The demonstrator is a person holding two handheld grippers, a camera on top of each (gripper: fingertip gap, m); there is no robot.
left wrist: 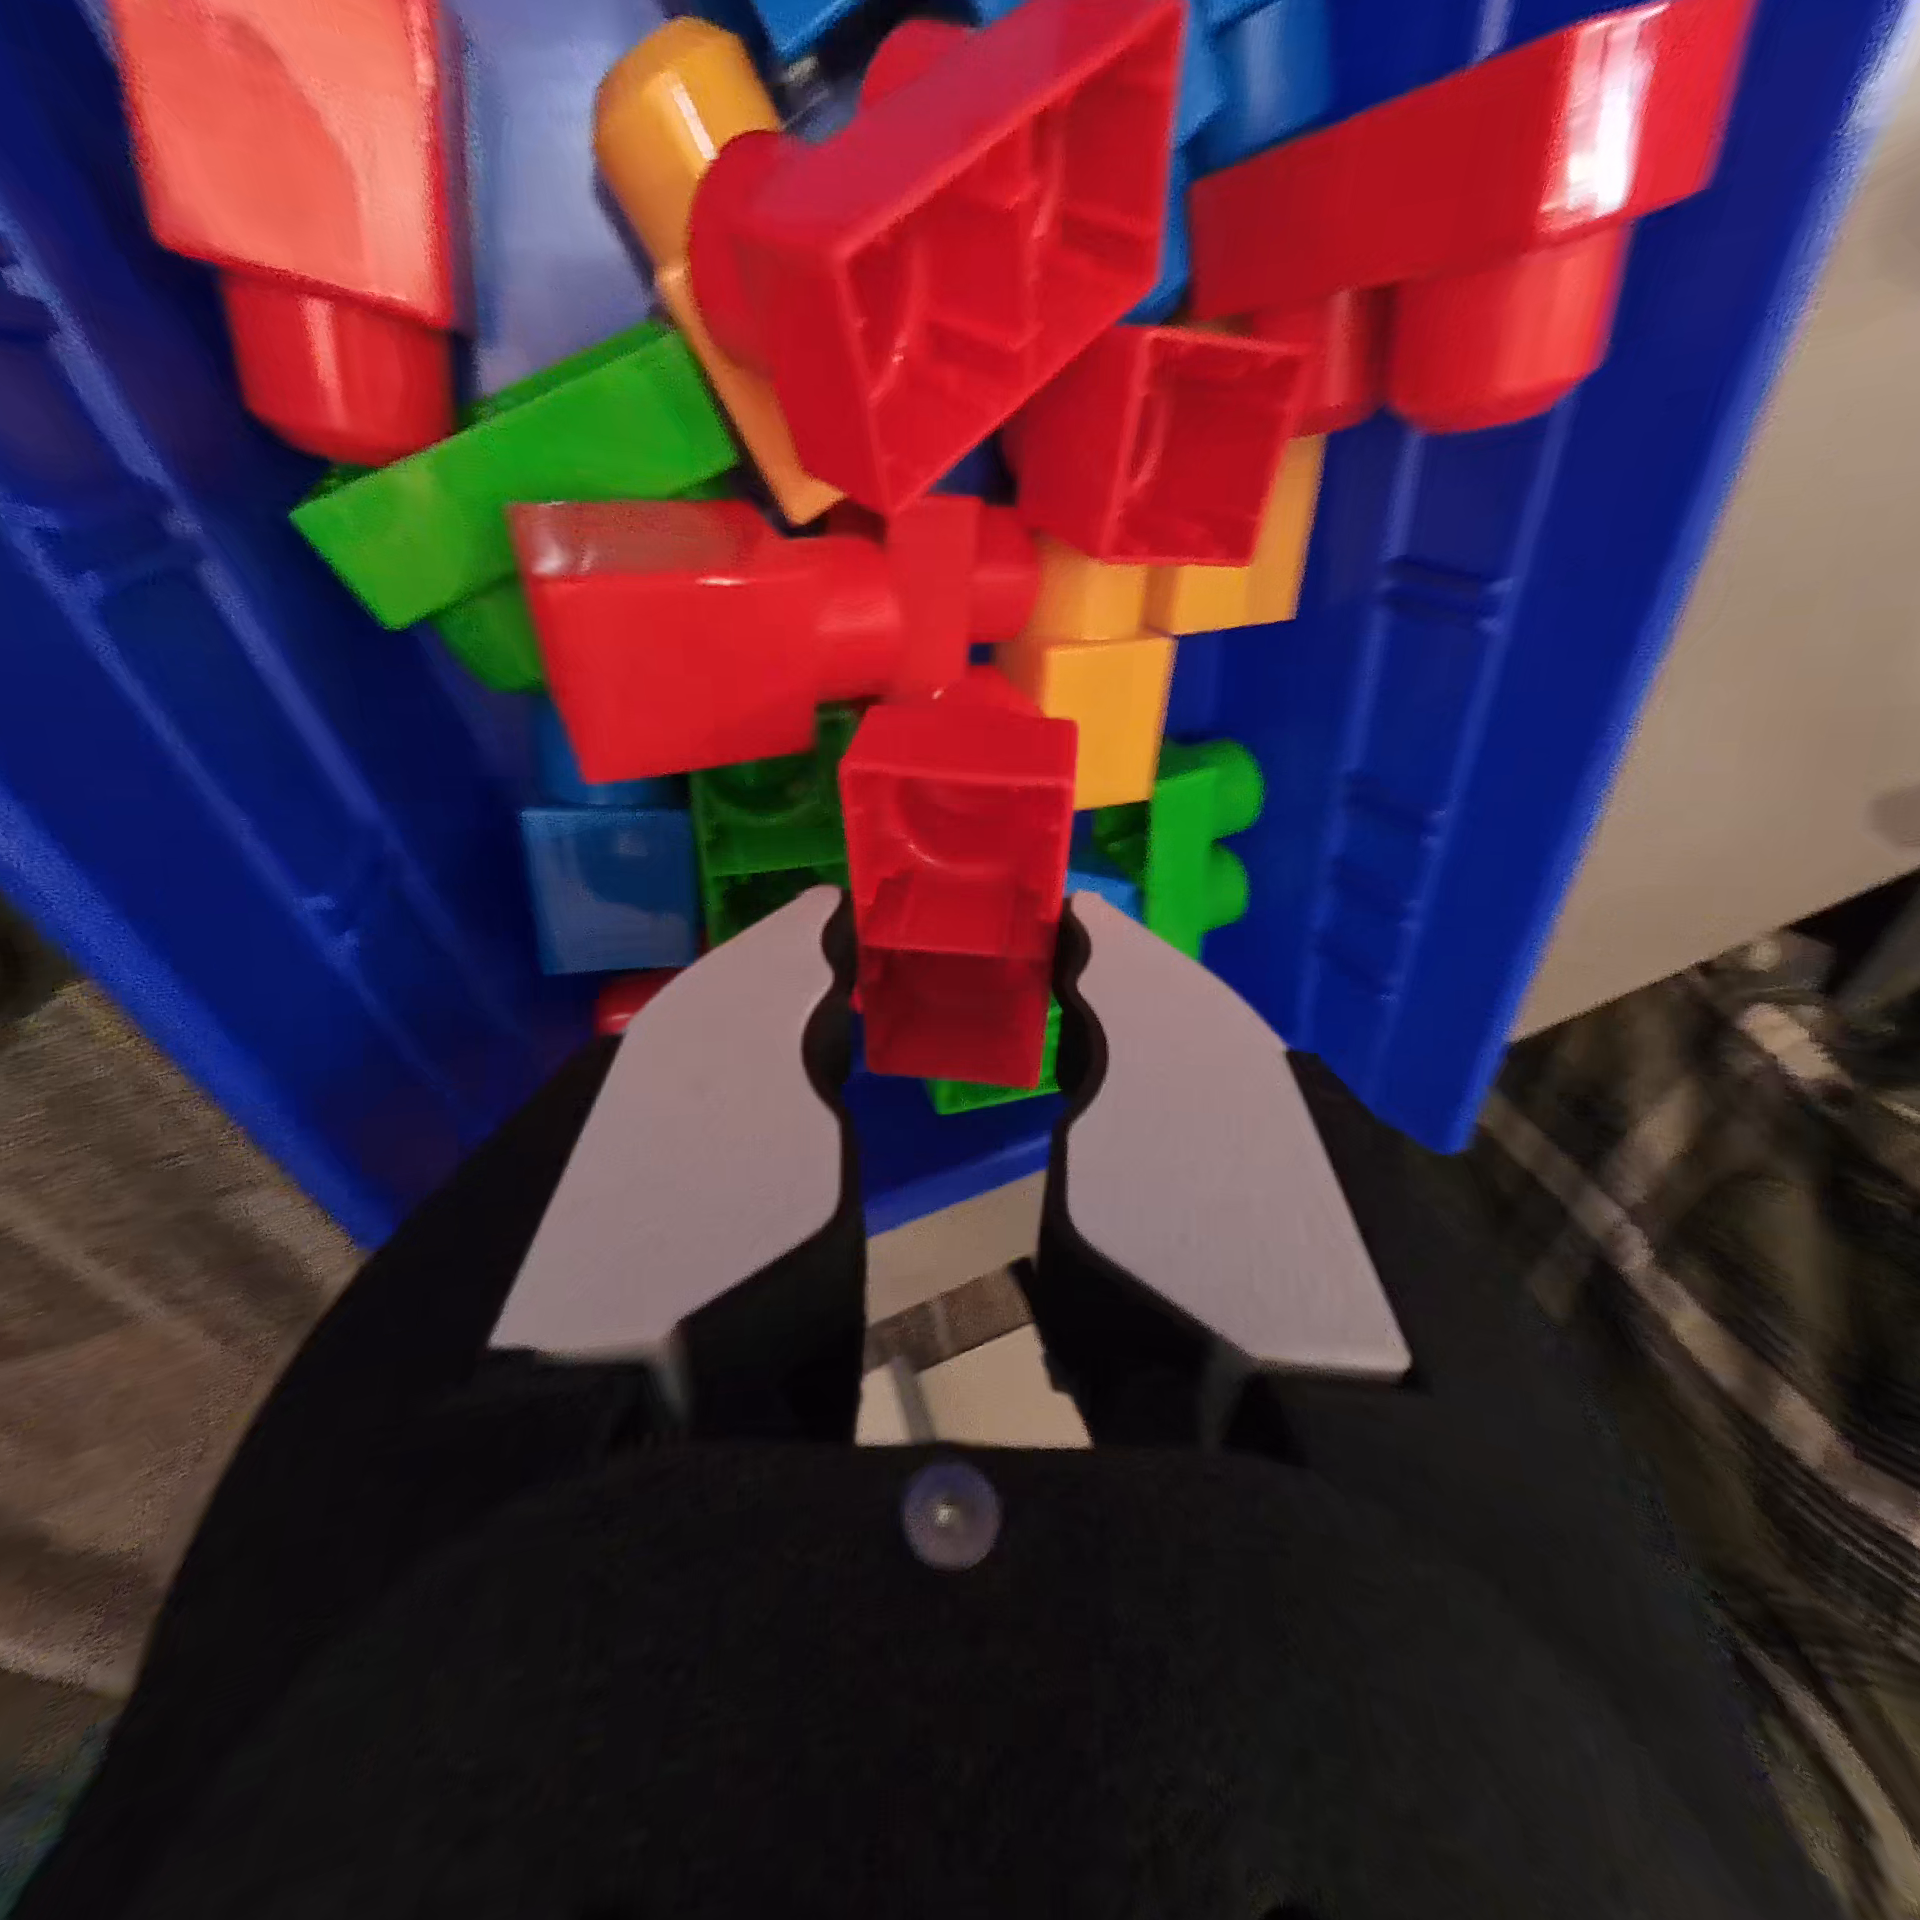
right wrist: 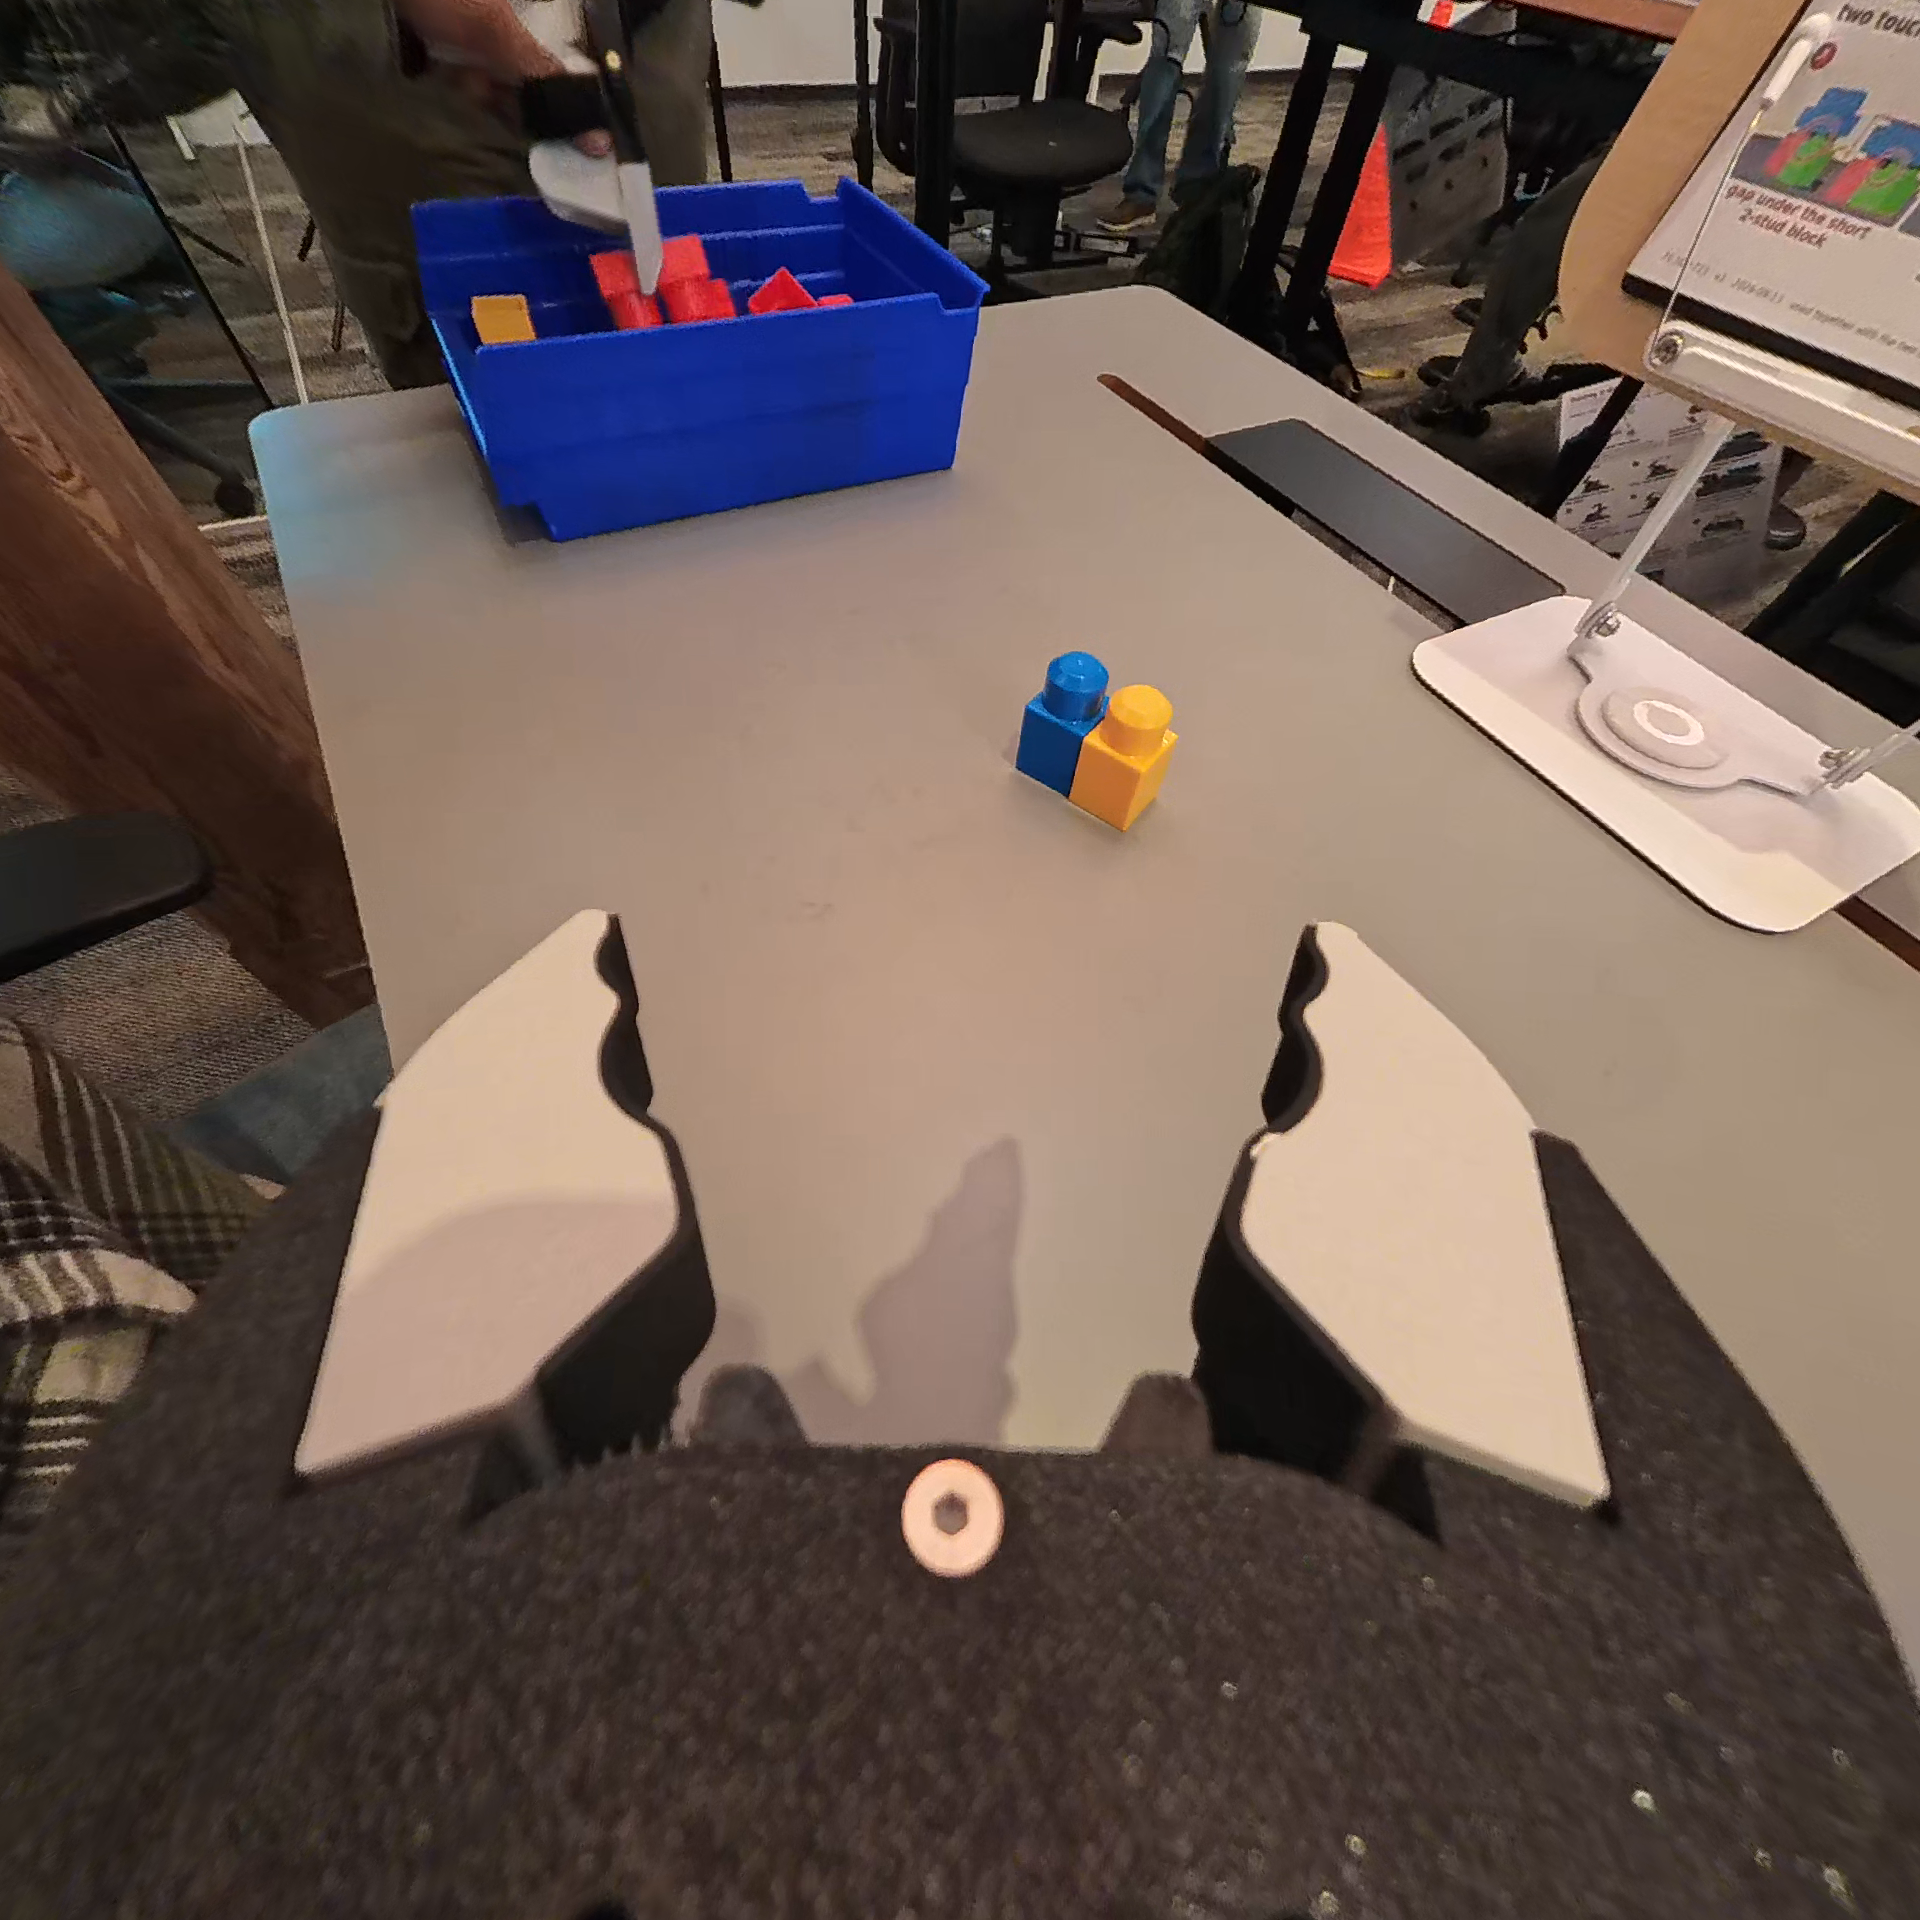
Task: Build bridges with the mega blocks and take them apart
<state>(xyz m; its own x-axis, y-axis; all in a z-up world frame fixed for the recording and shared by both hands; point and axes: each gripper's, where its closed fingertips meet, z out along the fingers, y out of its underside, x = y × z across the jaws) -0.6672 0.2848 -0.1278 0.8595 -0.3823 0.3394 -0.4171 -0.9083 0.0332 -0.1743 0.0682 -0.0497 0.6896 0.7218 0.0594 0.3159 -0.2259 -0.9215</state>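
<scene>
Blue bin: upper left of the frame, where your left gripper pinches a small red block.
Blue and yellow blocks: centre, touching, upright on the table.
Right gripper: yours gapes wide, holding nothing.

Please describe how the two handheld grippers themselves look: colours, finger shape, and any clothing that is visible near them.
Both the left gripper and right gripper have pale grey, flat, angular fingers with wavy black inner pads on a black, felt-like body with a central screw. A plaid sleeve shows beside the right one.
</scene>
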